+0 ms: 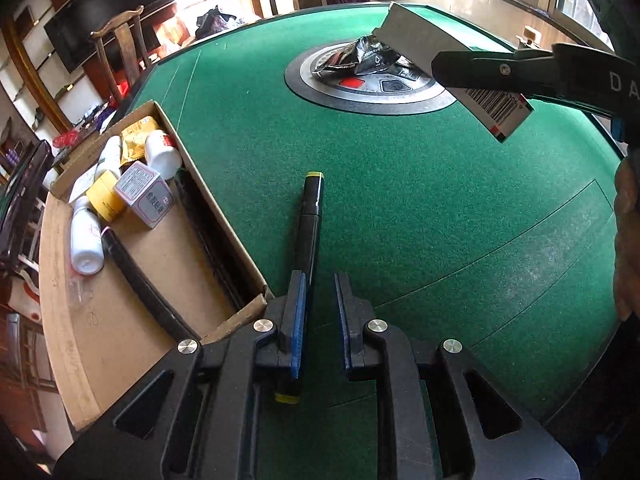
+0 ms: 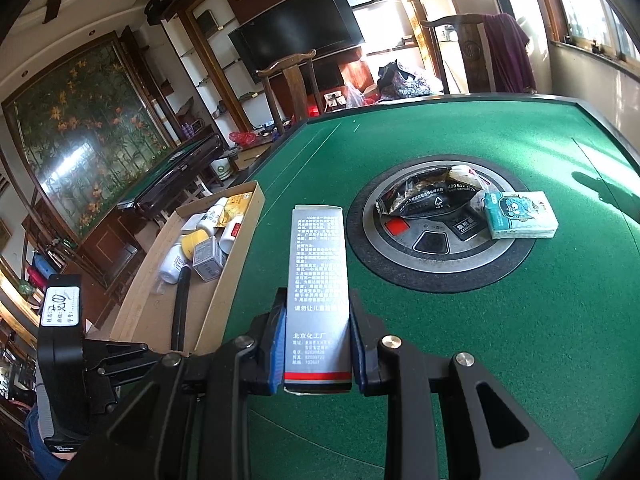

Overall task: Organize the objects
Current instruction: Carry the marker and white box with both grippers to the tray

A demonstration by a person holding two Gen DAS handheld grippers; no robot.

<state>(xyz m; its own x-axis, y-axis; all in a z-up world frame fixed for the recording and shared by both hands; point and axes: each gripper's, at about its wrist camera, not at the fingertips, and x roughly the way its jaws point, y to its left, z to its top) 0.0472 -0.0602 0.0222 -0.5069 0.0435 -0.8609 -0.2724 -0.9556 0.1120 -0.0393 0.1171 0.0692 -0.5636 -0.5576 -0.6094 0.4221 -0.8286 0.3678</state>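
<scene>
My right gripper (image 2: 318, 316) is shut on a tall grey carton (image 2: 318, 276) and holds it above the green table; it also shows in the left wrist view (image 1: 416, 36), gripped from the right. My left gripper (image 1: 320, 284) is open above the table. A black marker with yellow ends (image 1: 308, 220) lies on the felt, running under the left finger, not gripped. A cardboard box (image 1: 216, 216) at the left holds white bottles (image 1: 86, 240), a yellow jar (image 1: 104, 196) and a small grey box (image 1: 146, 196).
A black snack packet (image 2: 420, 196) and a teal tissue pack (image 2: 520, 214) lie on the round centre panel (image 2: 436, 276) of the table. A long black item (image 2: 180, 308) lies in the cardboard box. Wooden chairs (image 2: 294, 88) stand past the far edge.
</scene>
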